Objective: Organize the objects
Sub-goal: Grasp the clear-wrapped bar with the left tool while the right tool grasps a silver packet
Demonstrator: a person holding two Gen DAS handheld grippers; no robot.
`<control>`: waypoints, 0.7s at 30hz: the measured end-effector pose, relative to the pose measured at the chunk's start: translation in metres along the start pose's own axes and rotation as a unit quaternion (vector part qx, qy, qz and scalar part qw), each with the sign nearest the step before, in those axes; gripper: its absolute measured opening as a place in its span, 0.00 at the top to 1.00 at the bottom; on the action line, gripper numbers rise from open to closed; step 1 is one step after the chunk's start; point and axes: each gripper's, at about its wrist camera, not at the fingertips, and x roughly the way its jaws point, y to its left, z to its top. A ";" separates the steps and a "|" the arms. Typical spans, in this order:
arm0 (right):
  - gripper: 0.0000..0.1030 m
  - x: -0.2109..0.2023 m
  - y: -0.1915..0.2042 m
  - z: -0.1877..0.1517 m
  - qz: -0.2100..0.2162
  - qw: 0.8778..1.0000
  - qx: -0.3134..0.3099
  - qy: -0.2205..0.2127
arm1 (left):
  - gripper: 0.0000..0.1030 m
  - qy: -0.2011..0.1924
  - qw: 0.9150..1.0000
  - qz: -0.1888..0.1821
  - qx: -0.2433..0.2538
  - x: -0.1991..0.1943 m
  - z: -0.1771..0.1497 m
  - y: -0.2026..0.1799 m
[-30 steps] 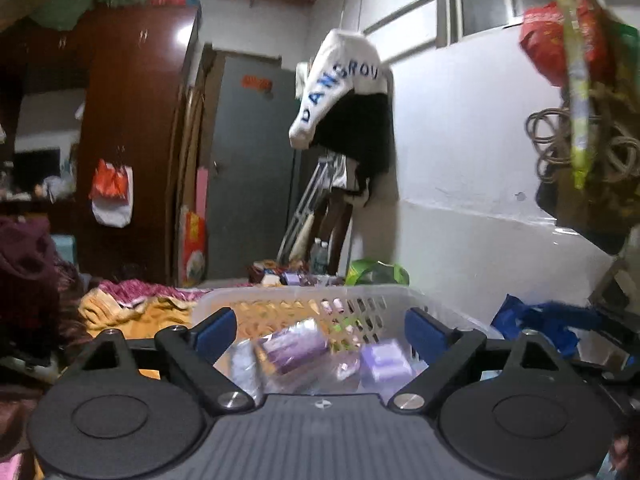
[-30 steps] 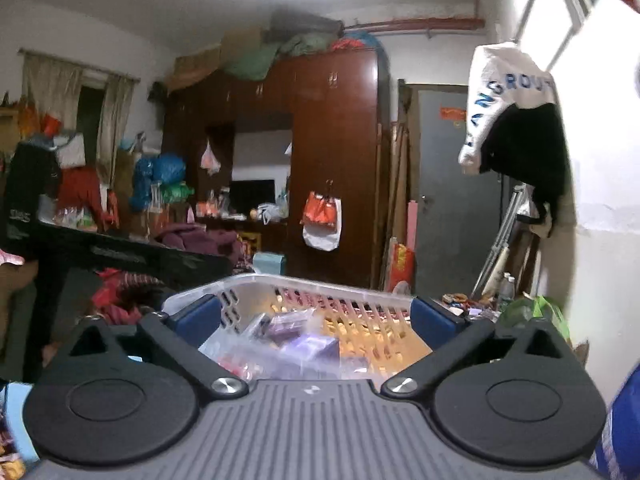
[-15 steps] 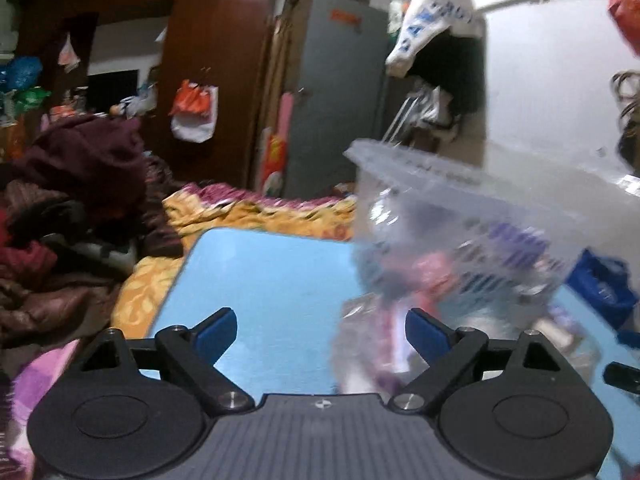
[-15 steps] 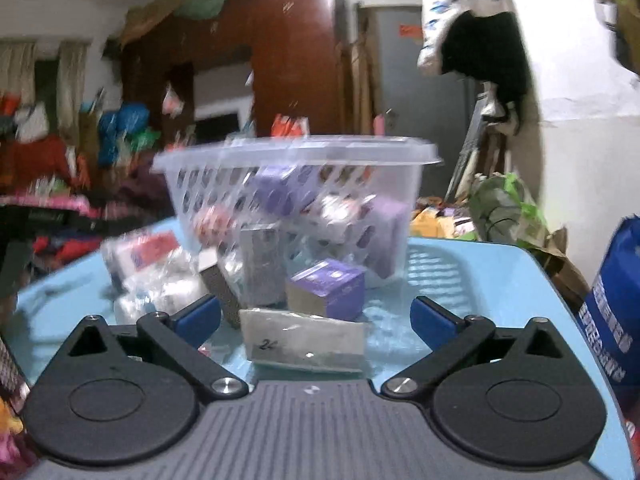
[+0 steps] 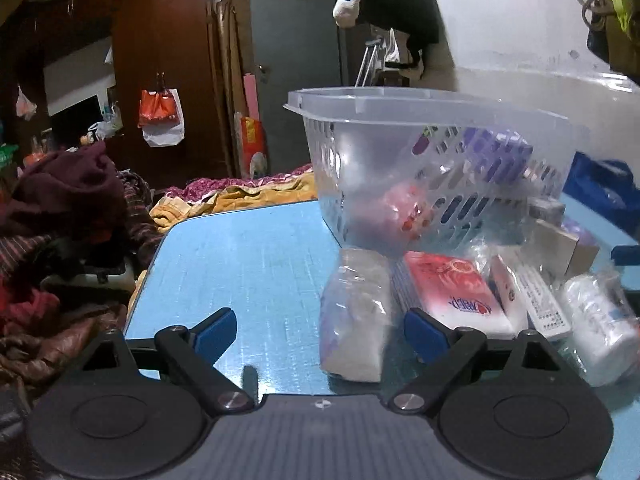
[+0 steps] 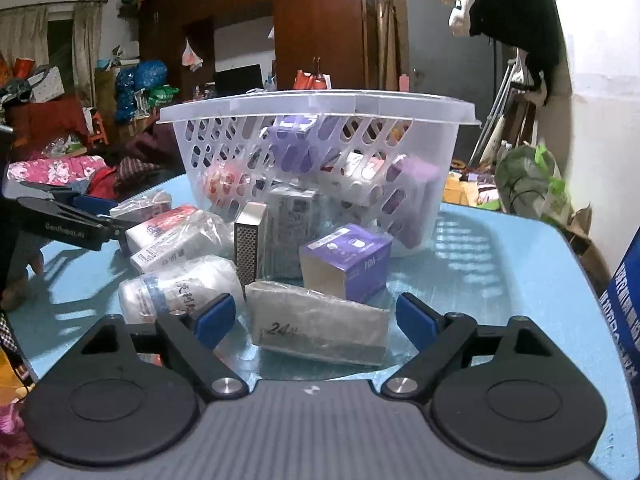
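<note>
**Both grippers low over the table, packets waiting in front of the basket**

Here we are at the blue table [image 6: 520, 264], and the clear slotted basket [image 6: 320, 108] stands upright at its far side with a few purple and red packs already inside. In front of it lies a loose huddle of goods. The right gripper [image 6: 316, 316] hangs low with its jaws spread wide and empty, and the grey foil packet marked 24 [image 6: 320, 328] sits squarely between the blue fingertips, with the purple box [image 6: 346, 260] just behind it. Over on the other side, the left gripper [image 5: 320, 332] is likewise wide and holding nothing, a clear-wrapped white pack [image 5: 354, 320] lying in its gap and the red-and-white pack [image 5: 452, 292] just beside that.

My read: the step is a pick, then a drop into the basket. For the right side, it looks wise to settle level over the foil packet and close across its short sides, since the wrap looks slippery. The white bottle [image 6: 180, 288] lies close by the left fingertip, so a crooked approach could nudge it rolling.
</note>
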 end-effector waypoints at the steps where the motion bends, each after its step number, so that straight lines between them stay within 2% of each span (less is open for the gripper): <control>1: 0.13 0.001 -0.001 0.001 0.002 1.000 0.004 0.002 | 0.10 0.007 1.000 -0.002 -0.001 0.002 0.000 0.000; 5: 0.12 0.000 -0.006 0.000 0.004 1.000 0.021 0.002 | 0.10 0.037 0.998 -0.027 -0.031 0.012 0.003 0.010; 8: 0.12 -0.001 -0.013 -0.002 0.011 0.999 0.046 -0.002 | 0.10 0.042 0.997 -0.041 -0.056 0.015 0.003 0.016; 11: 0.11 0.001 -0.011 0.000 0.019 0.999 0.038 0.010 | 0.10 0.038 0.998 -0.030 -0.046 0.018 0.005 0.010; 14: 0.09 -0.002 -0.002 -0.002 -0.001 1.000 0.006 0.014 | 0.10 0.045 0.998 -0.025 -0.048 0.024 0.007 0.006; 21: 0.09 0.003 -0.004 0.000 0.009 1.000 0.010 0.024 | 0.19 0.048 0.998 -0.022 -0.024 0.023 0.008 -0.004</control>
